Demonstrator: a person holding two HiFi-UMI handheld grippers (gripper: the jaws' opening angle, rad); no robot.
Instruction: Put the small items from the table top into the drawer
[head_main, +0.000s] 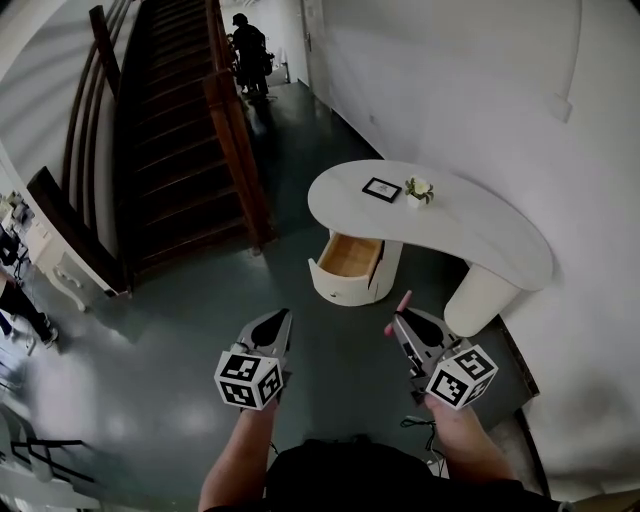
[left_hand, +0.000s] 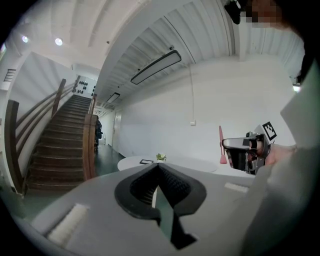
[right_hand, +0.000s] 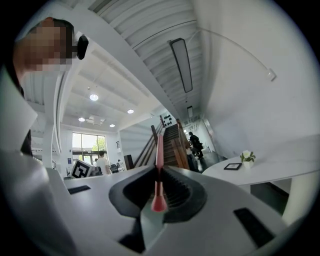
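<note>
A white curved table (head_main: 470, 232) stands ahead by the wall, with a small black picture frame (head_main: 381, 189) and a little potted plant (head_main: 418, 190) on it. Its wooden drawer (head_main: 350, 257) is pulled open below the left end. My right gripper (head_main: 397, 320) is shut on a thin pink stick (head_main: 403, 301), which pokes out beyond the jaws (right_hand: 159, 170). My left gripper (head_main: 283, 315) is shut with nothing in it (left_hand: 157, 167). Both are held well short of the table, over the floor. In the left gripper view the right gripper (left_hand: 240, 152) shows with the stick (left_hand: 221, 145) upright.
A dark wooden staircase (head_main: 175, 130) with a banister rises at the left. A person (head_main: 248, 50) stands far off in the corridor. The white wall (head_main: 480, 90) runs behind the table. White furniture (head_main: 55, 255) sits at the far left. The floor (head_main: 180, 340) is dark grey-green.
</note>
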